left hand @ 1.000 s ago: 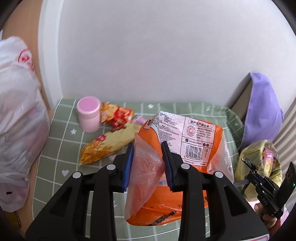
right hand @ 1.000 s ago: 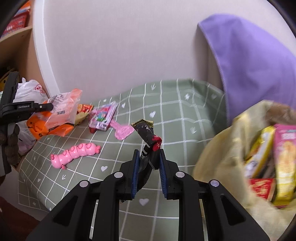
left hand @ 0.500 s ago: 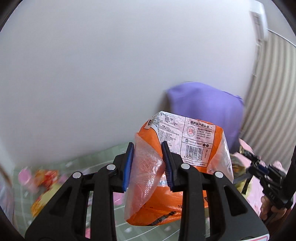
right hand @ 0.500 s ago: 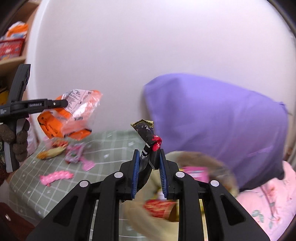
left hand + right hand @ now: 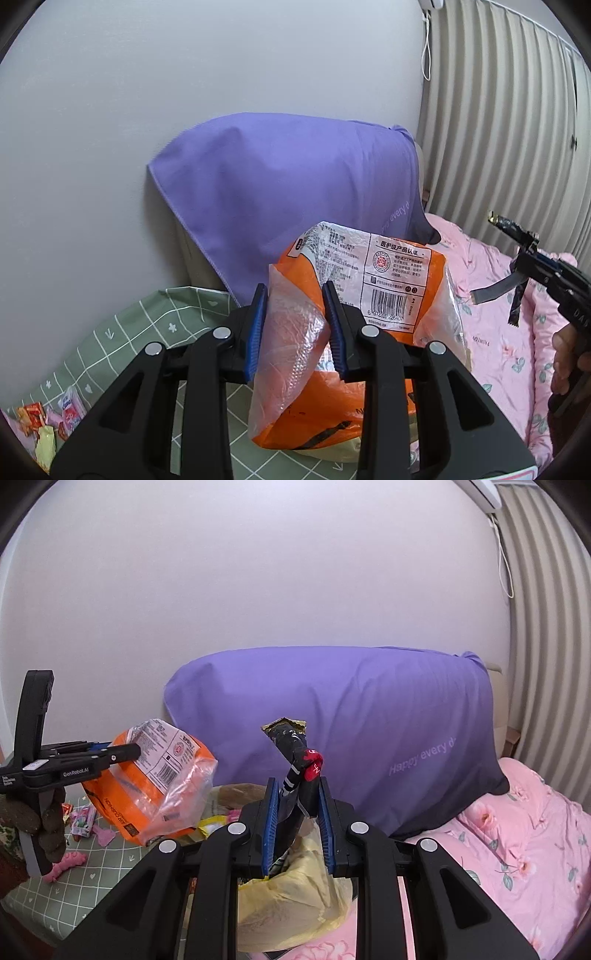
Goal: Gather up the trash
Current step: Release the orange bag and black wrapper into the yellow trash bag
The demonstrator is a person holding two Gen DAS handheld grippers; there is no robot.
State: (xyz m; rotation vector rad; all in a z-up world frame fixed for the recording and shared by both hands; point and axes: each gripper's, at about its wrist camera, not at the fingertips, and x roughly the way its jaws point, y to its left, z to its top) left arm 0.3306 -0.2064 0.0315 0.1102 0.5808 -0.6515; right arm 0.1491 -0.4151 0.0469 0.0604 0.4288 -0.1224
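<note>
My left gripper (image 5: 295,332) is shut on an orange and clear plastic package (image 5: 362,332) with a barcode label and holds it in the air. It also shows in the right wrist view (image 5: 155,782), left of centre. My right gripper (image 5: 295,823) is shut on a black wrapper (image 5: 295,760) with a red patch and a gold torn end. It is seen from the left wrist view (image 5: 517,240) at the far right. Under the right gripper is a yellow trash bag (image 5: 295,904) with wrappers inside.
A purple cloth (image 5: 351,731) covers the headboard behind. A pink floral bed cover (image 5: 517,849) lies to the right. A green checked table (image 5: 74,886) at the left holds a pink caterpillar toy (image 5: 66,862) and small wrappers (image 5: 48,424). Striped curtains (image 5: 498,129) hang at the right.
Both grippers have swung right, away from the green table toward the purple cloth and bed, each still holding its piece. The right gripper now hangs over the yellow bag.
</note>
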